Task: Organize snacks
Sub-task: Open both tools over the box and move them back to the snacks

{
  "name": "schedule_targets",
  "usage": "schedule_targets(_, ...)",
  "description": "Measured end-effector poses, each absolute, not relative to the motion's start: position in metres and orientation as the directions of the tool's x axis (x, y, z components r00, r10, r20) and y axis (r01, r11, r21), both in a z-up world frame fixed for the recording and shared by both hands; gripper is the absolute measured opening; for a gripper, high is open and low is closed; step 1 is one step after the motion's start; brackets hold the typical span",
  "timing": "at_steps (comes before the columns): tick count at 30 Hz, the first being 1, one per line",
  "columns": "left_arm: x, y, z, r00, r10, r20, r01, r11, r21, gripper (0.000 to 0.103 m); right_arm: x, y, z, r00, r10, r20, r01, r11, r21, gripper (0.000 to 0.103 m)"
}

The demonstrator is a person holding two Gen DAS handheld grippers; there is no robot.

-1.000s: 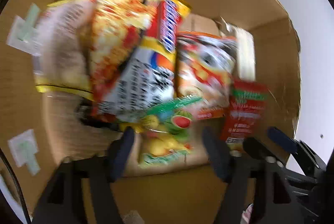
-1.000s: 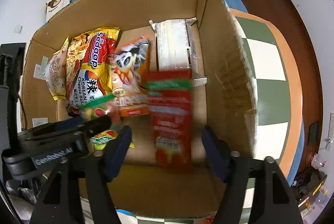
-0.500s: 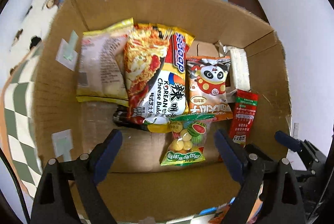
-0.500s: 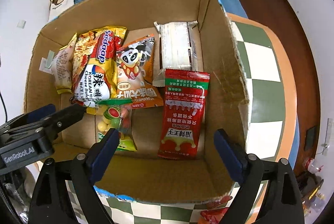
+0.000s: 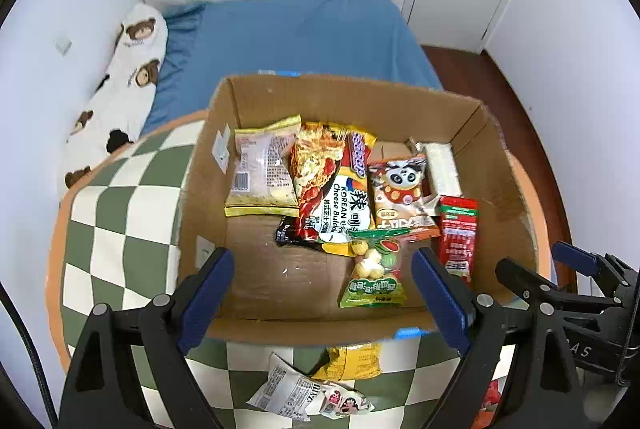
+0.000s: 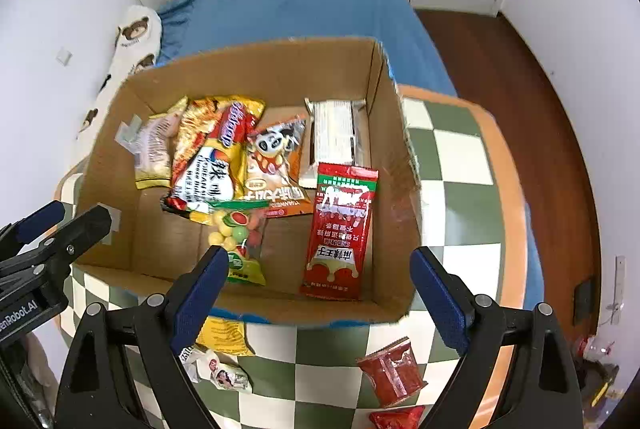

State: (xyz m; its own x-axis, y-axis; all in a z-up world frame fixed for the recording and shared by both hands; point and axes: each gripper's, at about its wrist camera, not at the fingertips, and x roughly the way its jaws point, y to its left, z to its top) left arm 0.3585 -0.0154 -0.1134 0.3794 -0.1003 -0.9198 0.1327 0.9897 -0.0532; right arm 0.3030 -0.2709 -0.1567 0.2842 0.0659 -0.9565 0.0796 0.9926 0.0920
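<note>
Checkered table (image 5: 120,213) beside blue bed (image 5: 304,37)

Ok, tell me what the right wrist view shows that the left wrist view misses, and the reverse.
Only the right wrist view shows the red packets lying on the checkered table.

Only the left shows the dark wrapper under the noodle pack.

Both show the cardboard box, candy bag, red sachet and a yellow packet outside the box.
</note>
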Motion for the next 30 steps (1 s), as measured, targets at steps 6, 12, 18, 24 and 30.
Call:
schedule_targets(6, 0.321, -0.010, -0.085, 0.463, -0.109, -0.880, 0.137, 0.989, -0.051, 0.091, 0.272, -0.263, -0.124, 0.385, 0.062, -0.921, 0.060, 0.994, 0.092, 0.094)
schedule_targets(12, 0.291, -0.005, -0.065, 0.510, -0.119, -0.852, 0.137, 0.989, -0.057, 0.091, 0.246, -0.256, -0.100, 0.441, 0.074, -0.894, 0.048, 0.993, 0.106, 0.094)
schedule_targets(18, 0.267, 0.009, -0.062, 0.488, -0.144, -0.861, 0.116, 0.988, -0.099, 0.091, 0.215, -0.263, -0.095, 0.434, 0.117, -0.893, 0.083, 0.982, 0.169, 0.094)
schedule_targets(24, 0.237, 0.026, -0.113, 0.370, -0.103, -0.923, 0.082, 0.994, -0.078, 0.091, 0.167, -0.296, -0.146, 0.308, 0.165, -0.937, 0.207, 0.950, 0.235, 0.094)
schedule_targets(30, 0.207, 0.044, -0.188, 0.187, -0.079, -0.979, 0.010, 0.997, -0.078, 0.091, 0.104, -0.339, -0.225, 0.126, 0.197, -0.972, 0.395, 0.889, 0.232, 0.094)
